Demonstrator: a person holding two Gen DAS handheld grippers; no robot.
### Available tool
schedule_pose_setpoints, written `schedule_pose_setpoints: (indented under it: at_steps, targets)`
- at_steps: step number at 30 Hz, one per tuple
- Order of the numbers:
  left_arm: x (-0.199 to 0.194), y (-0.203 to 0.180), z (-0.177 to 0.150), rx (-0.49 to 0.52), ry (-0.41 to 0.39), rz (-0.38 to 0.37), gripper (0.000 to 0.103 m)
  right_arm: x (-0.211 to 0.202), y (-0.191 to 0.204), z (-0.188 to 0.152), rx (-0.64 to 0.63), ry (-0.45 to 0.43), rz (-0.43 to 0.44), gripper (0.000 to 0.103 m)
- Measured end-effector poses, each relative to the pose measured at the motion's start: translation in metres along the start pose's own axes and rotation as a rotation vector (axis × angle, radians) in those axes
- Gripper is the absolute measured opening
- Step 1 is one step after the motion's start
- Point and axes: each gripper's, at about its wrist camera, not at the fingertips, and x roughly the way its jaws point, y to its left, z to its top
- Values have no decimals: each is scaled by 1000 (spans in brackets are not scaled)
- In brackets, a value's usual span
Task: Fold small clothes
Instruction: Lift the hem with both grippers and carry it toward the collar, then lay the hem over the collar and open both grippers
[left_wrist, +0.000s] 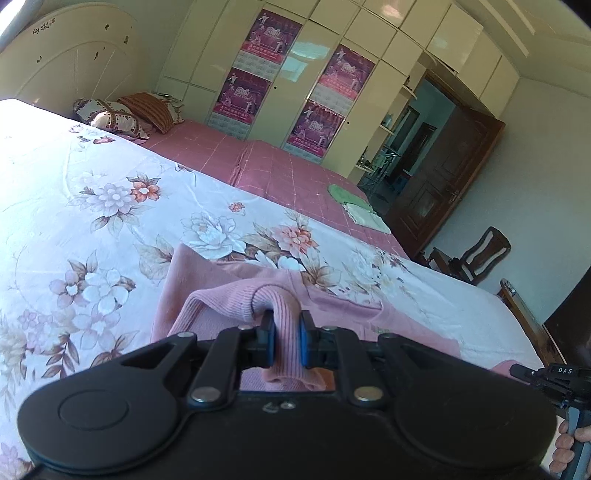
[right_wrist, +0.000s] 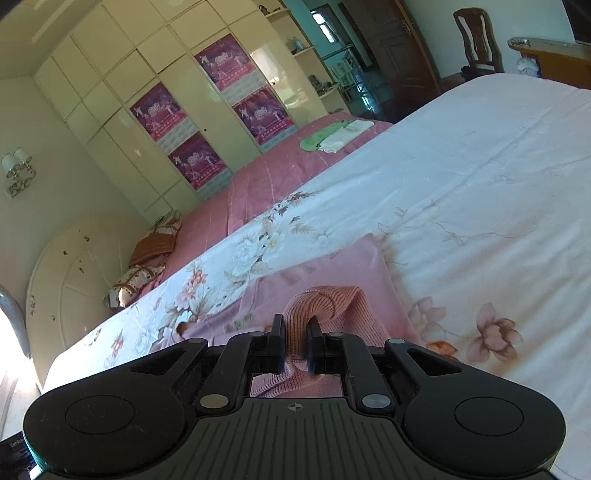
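A small pink knit garment (left_wrist: 207, 284) lies on the floral bed sheet (left_wrist: 92, 206). My left gripper (left_wrist: 287, 326) is shut on a ribbed edge of it, the fabric bunched between the blue pads. In the right wrist view the same pink garment (right_wrist: 343, 269) spreads on the floral sheet (right_wrist: 480, 166), and my right gripper (right_wrist: 296, 330) is shut on another ribbed fold of it. Both pinched edges are lifted off the sheet while the rest of the garment lies flat beyond. The right gripper's body and a hand show at the left view's lower right edge.
Folded green and white clothes (left_wrist: 354, 206) (right_wrist: 332, 136) lie on the pink bedspread (left_wrist: 258, 166) near the far edge. Pillows (left_wrist: 122, 114) rest by the headboard. A wardrobe with posters (left_wrist: 332, 92), an open door (left_wrist: 443, 177) and a chair (left_wrist: 480, 254) stand beyond the bed.
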Motion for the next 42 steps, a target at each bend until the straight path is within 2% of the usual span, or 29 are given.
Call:
schedule_pose_setpoints:
  at_steps: [8, 12, 14, 15, 16, 17, 18, 19, 20, 21, 24, 27, 32, 33, 34, 35, 36, 37, 39, 40, 42]
  targets:
    - [71, 15, 22, -46, 31, 90, 12, 81, -10, 28, 48, 58, -35, 10]
    - [96, 23, 30, -48, 49, 139, 12, 106, -15, 37, 70, 74, -52, 10]
    - [108, 26, 33, -35, 72, 179, 12, 122, -18, 40, 81, 117, -64, 10]
    - [111, 29, 35, -39, 69, 199, 17, 128, -21, 40, 95, 128, -81, 10]
    - [112, 32, 37, -51, 62, 208, 27, 131, -23, 40, 99, 129, -95, 11]
    - [110, 34, 39, -65, 56, 213, 32, 132, -25, 42, 105, 128, -98, 16]
    - [107, 35, 41, -69, 50, 208, 45, 129, -26, 43, 100, 111, -100, 39]
    - [104, 36, 42, -58, 44, 205, 66, 124, -25, 44, 82, 82, -103, 67]
    - [99, 35, 42, -35, 33, 208, 75, 118, -23, 46, 50, 45, -110, 73]
    - [94, 33, 42, 0, 20, 206, 83, 114, -19, 49, 7, 30, -112, 73]
    - [92, 26, 39, 137, 65, 178, 83, 113, -14, 52, -78, 63, -81, 73]
    - [102, 22, 32, 231, 125, 169, 82, 120, -7, 46, -169, 88, -102, 73]
    - [129, 18, 24, 278, 181, 169, 79, 146, -1, 27, -244, 159, -123, 73]
    - [138, 17, 23, 297, 202, 178, 71, 149, 1, 25, -263, 164, -127, 66]
    - [145, 17, 22, 307, 223, 186, 60, 152, 4, 22, -291, 174, -134, 50]
    - [152, 19, 21, 305, 245, 189, 52, 159, 6, 18, -322, 187, -152, 44]
    - [157, 21, 20, 298, 258, 194, 39, 162, 7, 17, -344, 192, -160, 40]
    - [159, 22, 19, 299, 256, 202, 30, 163, 8, 16, -360, 195, -163, 40]
    - [159, 23, 17, 308, 242, 213, 22, 168, 11, 14, -411, 208, -162, 40]
    - [158, 22, 16, 311, 237, 212, 17, 168, 13, 12, -448, 213, -159, 31]
    - [155, 18, 14, 336, 217, 218, 10, 169, 20, 5, -543, 226, -169, 5]
